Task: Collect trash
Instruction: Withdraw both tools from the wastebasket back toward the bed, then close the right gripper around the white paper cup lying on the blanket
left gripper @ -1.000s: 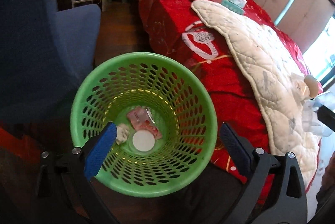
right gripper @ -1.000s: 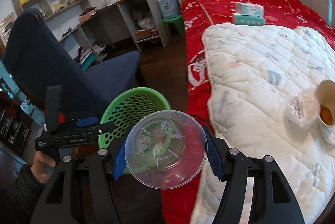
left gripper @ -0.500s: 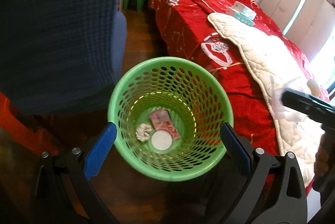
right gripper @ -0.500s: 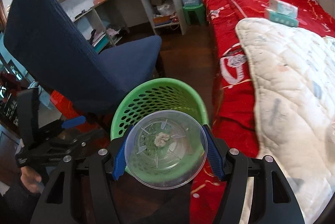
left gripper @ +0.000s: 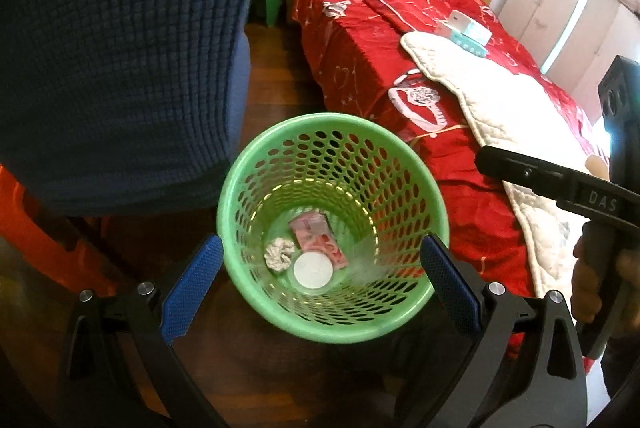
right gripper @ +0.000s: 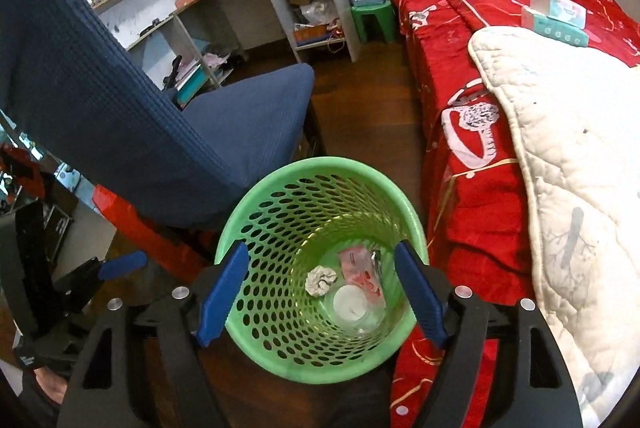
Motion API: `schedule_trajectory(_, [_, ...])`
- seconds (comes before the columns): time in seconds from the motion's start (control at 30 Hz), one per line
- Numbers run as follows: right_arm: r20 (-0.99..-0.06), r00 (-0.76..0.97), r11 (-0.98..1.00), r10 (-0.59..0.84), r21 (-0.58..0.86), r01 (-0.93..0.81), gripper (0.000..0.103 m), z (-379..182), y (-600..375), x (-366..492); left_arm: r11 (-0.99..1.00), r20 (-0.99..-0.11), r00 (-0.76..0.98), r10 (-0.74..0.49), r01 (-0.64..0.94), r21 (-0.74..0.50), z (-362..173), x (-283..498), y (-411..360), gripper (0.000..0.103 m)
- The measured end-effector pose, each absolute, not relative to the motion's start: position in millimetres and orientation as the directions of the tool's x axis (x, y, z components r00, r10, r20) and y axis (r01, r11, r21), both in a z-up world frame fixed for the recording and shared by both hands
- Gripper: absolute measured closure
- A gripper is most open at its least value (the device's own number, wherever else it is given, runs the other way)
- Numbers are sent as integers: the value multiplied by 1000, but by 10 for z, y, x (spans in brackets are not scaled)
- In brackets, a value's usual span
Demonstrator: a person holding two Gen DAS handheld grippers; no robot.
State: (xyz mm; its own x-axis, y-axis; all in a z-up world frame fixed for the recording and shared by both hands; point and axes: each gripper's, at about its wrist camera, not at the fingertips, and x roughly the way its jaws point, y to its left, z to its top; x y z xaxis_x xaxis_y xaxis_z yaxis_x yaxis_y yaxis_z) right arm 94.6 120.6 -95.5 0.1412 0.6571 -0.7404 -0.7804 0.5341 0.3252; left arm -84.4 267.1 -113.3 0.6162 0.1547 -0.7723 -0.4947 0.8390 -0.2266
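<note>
A green perforated trash basket (left gripper: 256, 164) stands on the wood floor between the bed and a chair; it also shows in the right wrist view (right gripper: 256, 200). Inside lie a crumpled paper ball (right gripper: 320, 280), a pink wrapper (right gripper: 360, 270), a white round lid (left gripper: 313, 271) and a clear plastic cup (right gripper: 356, 308). My right gripper (right gripper: 322, 298) is open and empty above the basket's mouth. My left gripper (left gripper: 318, 282) is open and empty above the basket's near side.
A blue fabric chair (right gripper: 168, 124) stands left of the basket. The bed with a red cover (right gripper: 472, 156) and a white quilt (right gripper: 568, 148) is to the right, with tissue packs (right gripper: 556, 14) on it. A desk with shelves (right gripper: 256, 8) is behind.
My right gripper opened and let go of the clear plastic cup, which now lies in the basket. Both grippers shifted over the basket.
</note>
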Motion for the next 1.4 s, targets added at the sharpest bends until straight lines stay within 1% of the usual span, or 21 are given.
schedule_trajectory(0.23, [-728, 211, 586, 652, 308, -749, 20, -866, 718, 941, 866, -765, 631, 126, -446, -225, -1085, -642, 2458, 6])
schedule_trajectory(0.4, [-728, 257, 636, 635, 305, -709, 17, -837, 238, 1014, 893, -759, 645, 90, -390, -225, -1033, -428, 2232, 6])
schedule_trajectory(0.57, [-729, 318, 698, 607, 297, -651, 17, -811, -265, 1101, 913, -755, 654, 50, -336, -230, -1001, -223, 2006, 6])
schedule_trajectory(0.93, [-722, 455, 830, 522, 306, -467, 16, -786, -1402, 1479, 948, -748, 663, -18, -226, -223, -922, 166, 1529, 6])
schedule_trajectory(1.07, [-711, 481, 850, 513, 342, -401, 16, -794, -1748, 1651, 955, -751, 659, -28, -204, -214, -924, 238, 1406, 6])
schedule_trajectory(1.3, [-683, 463, 825, 566, 469, -316, 16, -853, -2148, 2094, 956, -770, 638, -26, -209, -206, -994, 286, 1358, 6])
schedule_trajectory(1.4, [-680, 461, 821, 570, 490, -293, 16, -880, -2206, 2248, 954, -778, 628, -24, -219, -207, -1024, 304, 1364, 6])
